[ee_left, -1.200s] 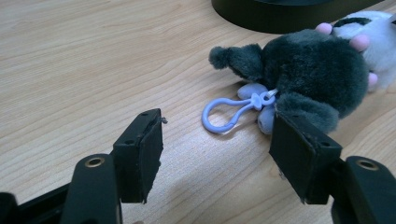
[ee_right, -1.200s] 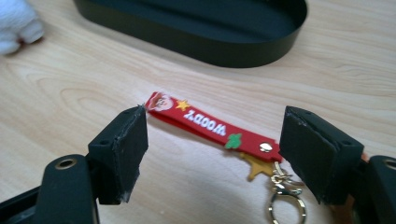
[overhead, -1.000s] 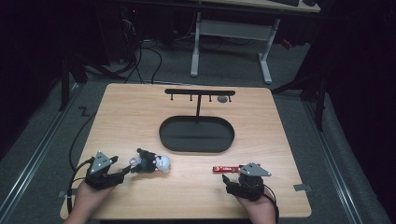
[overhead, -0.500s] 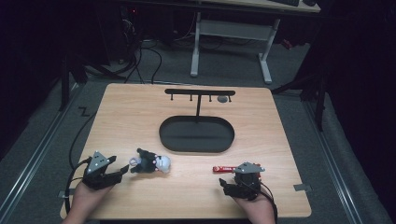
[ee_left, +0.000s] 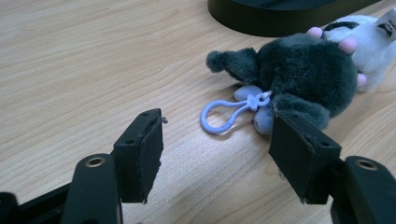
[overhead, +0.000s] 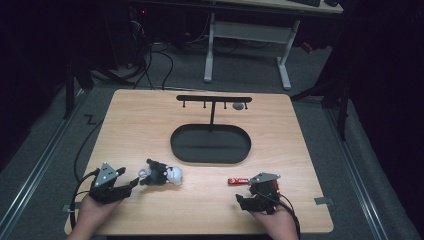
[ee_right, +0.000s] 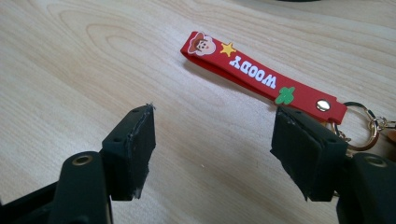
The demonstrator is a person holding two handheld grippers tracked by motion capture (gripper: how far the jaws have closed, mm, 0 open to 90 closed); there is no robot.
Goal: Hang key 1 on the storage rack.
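A dark grey and white plush keychain (overhead: 162,174) lies on the wooden table (overhead: 150,125), its lilac plastic clip (ee_left: 223,115) pointing toward my left gripper (overhead: 131,184). That gripper (ee_left: 217,158) is open, just short of the clip. A red strap keychain (overhead: 238,181) printed "WOODY" (ee_right: 261,76), with a metal ring (ee_right: 362,126) at one end, lies flat right of centre. My right gripper (overhead: 242,201) is open a little in front of the strap (ee_right: 217,154), with bare wood between its pads. A black hook stand (overhead: 214,100) rises from an oval black base (overhead: 210,144) mid-table.
A small grey object (overhead: 238,106) hangs from or sits by the right end of the stand's bar. Cables trail from both grippers off the near edge. A white-legged desk (overhead: 245,45) stands beyond the table.
Both grippers have drawn back slightly toward the near edge. The plush and the red strap have not moved.
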